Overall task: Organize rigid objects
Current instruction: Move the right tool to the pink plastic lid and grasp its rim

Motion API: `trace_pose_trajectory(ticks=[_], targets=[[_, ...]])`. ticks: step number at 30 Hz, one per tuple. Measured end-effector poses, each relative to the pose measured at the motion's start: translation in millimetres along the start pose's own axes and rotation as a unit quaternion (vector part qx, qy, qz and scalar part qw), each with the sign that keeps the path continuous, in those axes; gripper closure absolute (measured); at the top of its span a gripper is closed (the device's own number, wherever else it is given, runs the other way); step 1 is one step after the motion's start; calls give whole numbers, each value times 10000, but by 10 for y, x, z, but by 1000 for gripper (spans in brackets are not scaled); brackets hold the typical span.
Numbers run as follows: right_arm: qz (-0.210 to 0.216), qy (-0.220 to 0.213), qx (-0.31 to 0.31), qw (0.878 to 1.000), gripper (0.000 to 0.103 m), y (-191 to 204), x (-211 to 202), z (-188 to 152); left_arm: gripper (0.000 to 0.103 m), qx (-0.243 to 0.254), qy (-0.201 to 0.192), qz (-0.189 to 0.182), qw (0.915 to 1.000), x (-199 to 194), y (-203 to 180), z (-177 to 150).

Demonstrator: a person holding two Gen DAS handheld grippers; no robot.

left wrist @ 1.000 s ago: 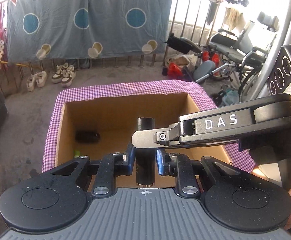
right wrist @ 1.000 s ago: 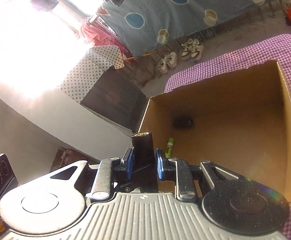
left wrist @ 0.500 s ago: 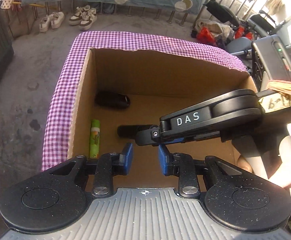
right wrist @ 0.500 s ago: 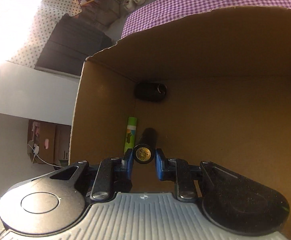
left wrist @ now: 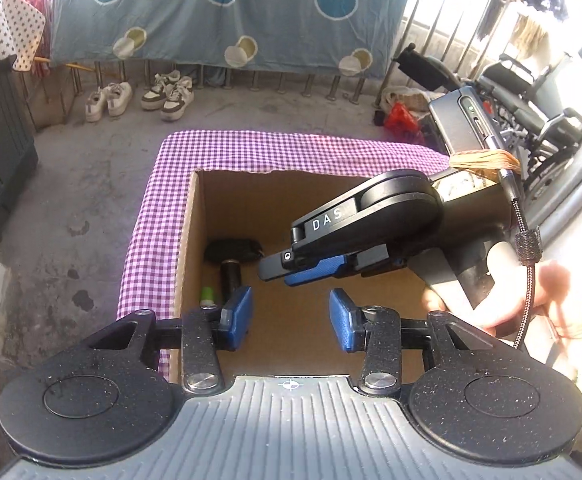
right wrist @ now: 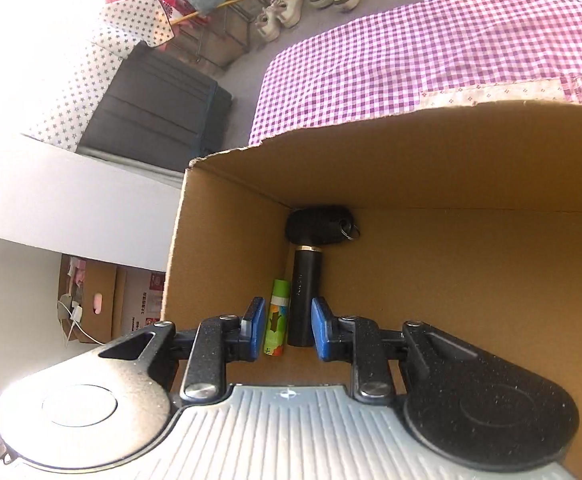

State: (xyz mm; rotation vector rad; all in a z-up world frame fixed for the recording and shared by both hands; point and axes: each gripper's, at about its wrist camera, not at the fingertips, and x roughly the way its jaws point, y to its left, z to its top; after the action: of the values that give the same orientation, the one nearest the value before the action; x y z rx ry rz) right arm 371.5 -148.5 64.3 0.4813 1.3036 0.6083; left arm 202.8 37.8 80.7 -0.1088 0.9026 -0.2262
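Three items, black tube (right wrist: 305,296), green stick (right wrist: 277,328), dark pouch (right wrist: 319,225), lie in cardboard box (right wrist: 471,184); both grippers open, empty

The left tool (left wrist: 290,316) has blue ribbed pads on black speckled arms with silver screws, two round black discs and a grey ridged housing. The right tool (left wrist: 303,270) is black, marked "DAS" in white, with a braided cable and a tan band on its handle.
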Motion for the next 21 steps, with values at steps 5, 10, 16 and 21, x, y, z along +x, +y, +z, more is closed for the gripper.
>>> trace_pose_trajectory(ticks=[5,10,16,21], targets=[[284,-607,-244,9975,76,59,-673,-134,44,159,-671,-157,9975,-455,-53,-77],[468,-1444,-524,9870,75,85,-1534,-516,34,329,-1221,-321,9914,-890,-50,-329],[592,-2286,-819,9683,70,-31,-2404,-1341,28,409,-1258,-482,9900,-1079,-84,-690],[629,-2855,-791,9530,56,-324,-2724,-2167,18,472,-667,-946,9922,-896,-175,-1043]])
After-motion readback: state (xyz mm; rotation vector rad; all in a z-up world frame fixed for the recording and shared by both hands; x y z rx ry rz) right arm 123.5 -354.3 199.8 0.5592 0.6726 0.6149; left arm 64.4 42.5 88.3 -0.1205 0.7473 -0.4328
